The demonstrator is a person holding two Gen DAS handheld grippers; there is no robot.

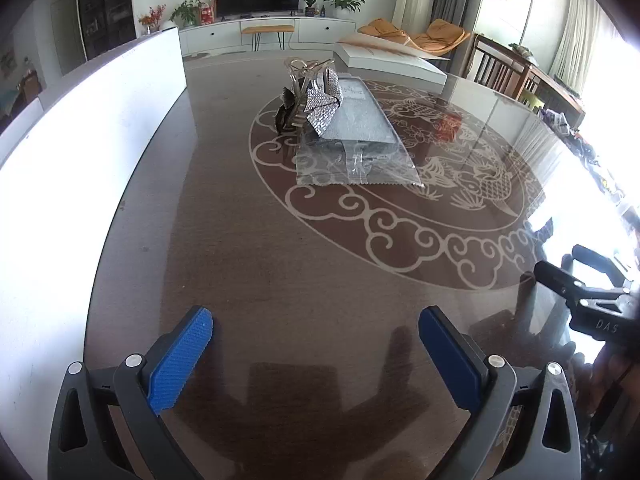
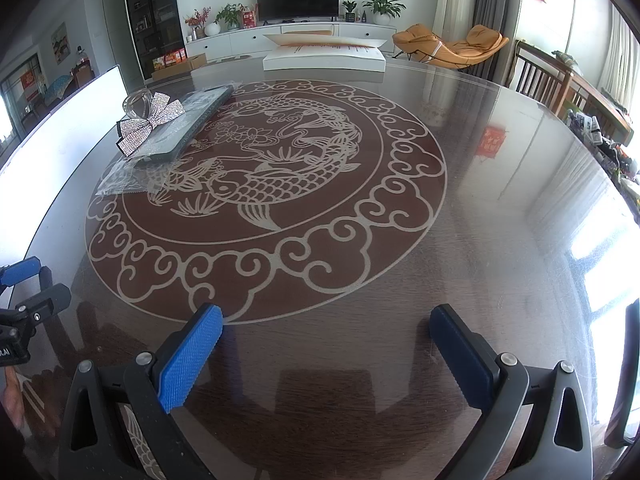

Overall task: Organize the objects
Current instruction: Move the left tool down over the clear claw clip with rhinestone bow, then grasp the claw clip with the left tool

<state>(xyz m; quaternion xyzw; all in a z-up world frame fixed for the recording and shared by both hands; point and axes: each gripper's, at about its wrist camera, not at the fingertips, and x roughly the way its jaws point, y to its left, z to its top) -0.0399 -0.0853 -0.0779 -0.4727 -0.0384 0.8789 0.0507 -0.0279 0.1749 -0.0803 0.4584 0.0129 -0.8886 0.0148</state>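
Note:
A clear plastic bag (image 1: 356,136) holding a flat grey item lies on the glass table top (image 1: 280,264), over the fish pattern. On its far left end rest a rhinestone bow clip (image 1: 324,108), a clear claw clip (image 1: 306,72) and a dark claw clip (image 1: 286,114). My left gripper (image 1: 316,316) is open and empty, well short of the bag. In the right wrist view the bow clip (image 2: 150,124), clear clip (image 2: 138,104) and bag (image 2: 188,116) sit far left. My right gripper (image 2: 327,312) is open and empty over the table top (image 2: 480,240).
A white board (image 1: 80,128) stands along the table's left side. A flat white box (image 2: 324,58) lies at the far edge. Each gripper shows in the other's view: right gripper (image 1: 568,268), left gripper (image 2: 36,284). Wooden chairs (image 2: 552,80) stand at the right.

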